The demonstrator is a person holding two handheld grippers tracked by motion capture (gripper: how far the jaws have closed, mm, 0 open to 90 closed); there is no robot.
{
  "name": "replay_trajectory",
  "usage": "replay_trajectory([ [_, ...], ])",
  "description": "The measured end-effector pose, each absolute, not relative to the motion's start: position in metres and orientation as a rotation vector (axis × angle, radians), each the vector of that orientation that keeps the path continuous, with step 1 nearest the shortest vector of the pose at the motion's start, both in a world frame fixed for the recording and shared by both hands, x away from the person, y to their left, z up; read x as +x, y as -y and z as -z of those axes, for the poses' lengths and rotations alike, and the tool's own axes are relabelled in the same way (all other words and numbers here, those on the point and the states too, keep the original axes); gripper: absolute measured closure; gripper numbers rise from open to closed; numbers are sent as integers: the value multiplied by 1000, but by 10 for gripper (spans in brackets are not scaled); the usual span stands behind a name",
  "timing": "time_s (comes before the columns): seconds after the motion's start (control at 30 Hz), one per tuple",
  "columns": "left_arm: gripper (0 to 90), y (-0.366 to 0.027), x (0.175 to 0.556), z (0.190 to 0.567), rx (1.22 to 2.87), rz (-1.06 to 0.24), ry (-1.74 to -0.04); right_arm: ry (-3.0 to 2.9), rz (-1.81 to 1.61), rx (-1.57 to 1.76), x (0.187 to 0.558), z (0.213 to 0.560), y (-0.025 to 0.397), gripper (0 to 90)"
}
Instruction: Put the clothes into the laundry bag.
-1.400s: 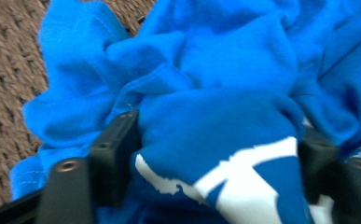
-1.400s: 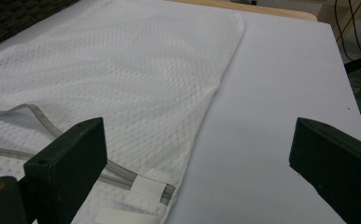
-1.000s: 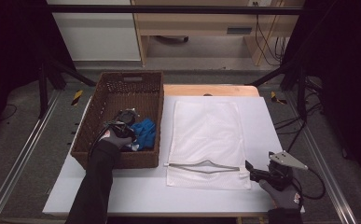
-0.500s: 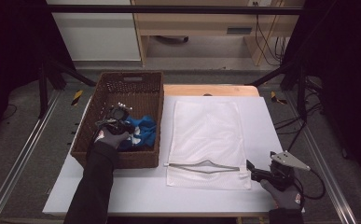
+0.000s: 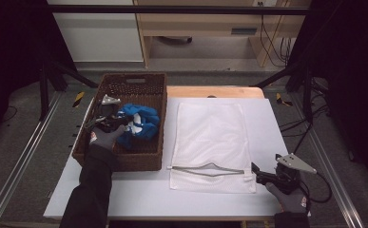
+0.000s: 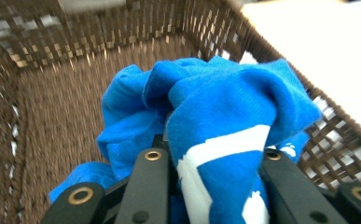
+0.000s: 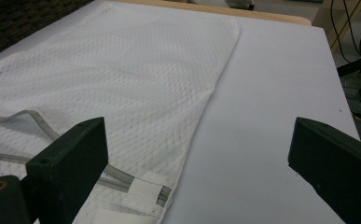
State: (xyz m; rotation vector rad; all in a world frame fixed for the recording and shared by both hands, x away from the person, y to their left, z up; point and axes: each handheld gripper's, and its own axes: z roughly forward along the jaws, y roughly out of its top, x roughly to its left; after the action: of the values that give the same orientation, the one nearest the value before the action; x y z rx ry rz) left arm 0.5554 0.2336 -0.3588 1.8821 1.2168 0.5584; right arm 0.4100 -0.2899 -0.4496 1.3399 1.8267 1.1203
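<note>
The left hand-held gripper pinches a bunched fold of the soft, light blue garment inside the wicker basket, a limp thing best gathered thickly, while the right hand-held gripper waits wide beside the mesh bag on the table.

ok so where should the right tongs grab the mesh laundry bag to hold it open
Grip the raised upper lip of the zipper opening on the mesh laundry bag, coming in low from the near right corner, where the open right tongs sit. The lip arches up off the table, leaving a gap.
</note>
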Motion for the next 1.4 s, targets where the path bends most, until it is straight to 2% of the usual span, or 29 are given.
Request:
replay_trajectory([
  [0.5,748,-247,515,309,1664,-634,-1137,-1827,-1119,1334,410,449,288,53],
  [0.9,751,-239,487,279,1616,-662,-1069,-1827,-1129,1335,409,448,287,52],
  [1.4,771,-233,479,253,1577,-656,-1040,-1826,-1130,1335,409,448,287,52],
])
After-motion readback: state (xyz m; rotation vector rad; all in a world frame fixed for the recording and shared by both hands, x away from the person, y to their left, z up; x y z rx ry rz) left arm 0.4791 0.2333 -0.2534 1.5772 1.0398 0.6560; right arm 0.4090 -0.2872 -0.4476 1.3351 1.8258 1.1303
